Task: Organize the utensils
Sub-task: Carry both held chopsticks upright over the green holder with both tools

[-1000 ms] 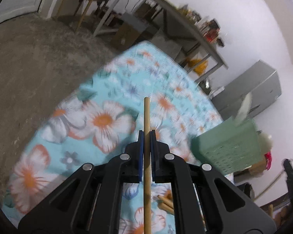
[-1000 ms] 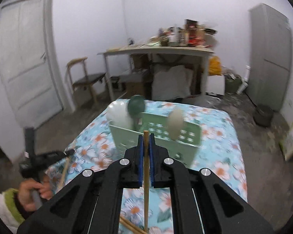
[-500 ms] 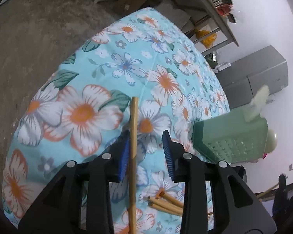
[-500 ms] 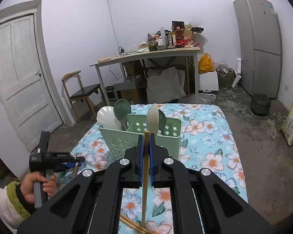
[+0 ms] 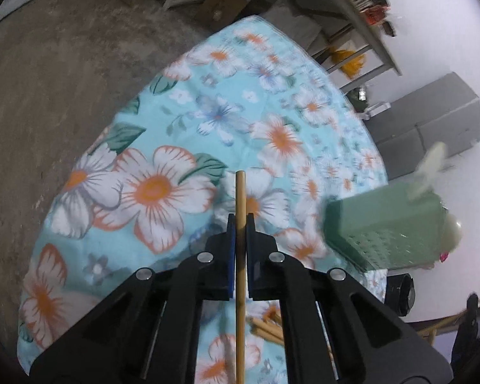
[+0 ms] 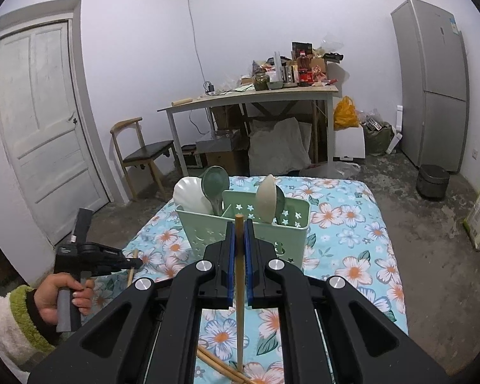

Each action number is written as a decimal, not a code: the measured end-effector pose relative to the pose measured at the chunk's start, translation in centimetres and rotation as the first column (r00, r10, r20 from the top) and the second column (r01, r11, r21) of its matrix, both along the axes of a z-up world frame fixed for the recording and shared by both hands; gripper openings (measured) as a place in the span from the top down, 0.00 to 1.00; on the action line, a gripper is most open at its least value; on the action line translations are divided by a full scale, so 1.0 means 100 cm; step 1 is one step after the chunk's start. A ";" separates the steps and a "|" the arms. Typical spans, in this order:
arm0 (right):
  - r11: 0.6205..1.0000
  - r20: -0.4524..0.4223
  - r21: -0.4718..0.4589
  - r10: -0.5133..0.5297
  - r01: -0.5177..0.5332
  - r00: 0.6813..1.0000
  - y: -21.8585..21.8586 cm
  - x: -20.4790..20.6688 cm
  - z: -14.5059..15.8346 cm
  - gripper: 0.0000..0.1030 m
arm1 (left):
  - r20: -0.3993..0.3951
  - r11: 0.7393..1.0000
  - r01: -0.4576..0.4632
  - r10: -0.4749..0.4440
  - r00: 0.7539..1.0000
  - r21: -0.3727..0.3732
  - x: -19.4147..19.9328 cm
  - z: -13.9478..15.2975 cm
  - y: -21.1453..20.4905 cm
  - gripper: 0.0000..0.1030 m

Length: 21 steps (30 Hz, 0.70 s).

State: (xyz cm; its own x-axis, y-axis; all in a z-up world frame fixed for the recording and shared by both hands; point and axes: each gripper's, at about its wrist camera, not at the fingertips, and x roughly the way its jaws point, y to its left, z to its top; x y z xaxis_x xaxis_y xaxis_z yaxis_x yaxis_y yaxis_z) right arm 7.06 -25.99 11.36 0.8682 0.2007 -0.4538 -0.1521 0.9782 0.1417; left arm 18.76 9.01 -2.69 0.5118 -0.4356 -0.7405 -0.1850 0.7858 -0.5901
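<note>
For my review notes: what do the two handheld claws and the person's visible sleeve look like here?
Both the left claw and the right claw are black plastic with angular arms, round silver bolts and blue pads lining the fingers. From the right camera, the left one shows a grey handle and a black body. The sleeve is fluffy white with a green band and dark cuff.

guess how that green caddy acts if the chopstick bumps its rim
The green caddy looks like thin perforated plastic, so probably light and easy to slide on the tablecloth. Tall spoons stand above its rim, so it may tip.
</note>
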 end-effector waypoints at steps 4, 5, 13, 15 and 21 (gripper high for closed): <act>1.000 0.025 0.003 -0.008 0.008 1.000 -0.003 -0.006 0.007 0.95 | 0.124 1.000 0.022 -0.022 0.992 0.000 -0.021 0.038 0.000 0.96; 1.000 0.036 0.004 -0.013 0.013 0.999 -0.004 -0.008 0.010 0.95 | 0.165 1.000 0.026 -0.027 0.986 0.009 -0.026 0.050 -0.001 0.96; 0.999 0.109 0.043 -0.027 0.023 0.994 -0.009 -0.021 0.029 0.95 | 0.600 0.996 0.028 -0.071 0.797 0.081 -0.061 0.176 -0.030 0.96; 0.999 0.117 0.048 -0.026 0.021 0.993 -0.010 -0.024 0.032 0.95 | 0.684 0.996 0.020 -0.071 0.726 0.082 -0.064 0.200 -0.044 0.96; 0.997 0.121 0.075 -0.036 0.027 0.992 -0.013 -0.029 0.034 0.95 | 0.826 0.996 0.028 -0.087 0.557 0.086 -0.053 0.248 -0.086 0.96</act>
State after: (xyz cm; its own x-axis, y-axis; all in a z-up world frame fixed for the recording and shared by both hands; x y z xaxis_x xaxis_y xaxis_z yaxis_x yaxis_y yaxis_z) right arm 4.20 -27.30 14.75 0.9228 0.2009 -0.3289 -0.1419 0.9705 0.1949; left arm 13.49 0.43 22.11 0.8875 -0.4600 -0.0275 0.4087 0.8133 -0.4141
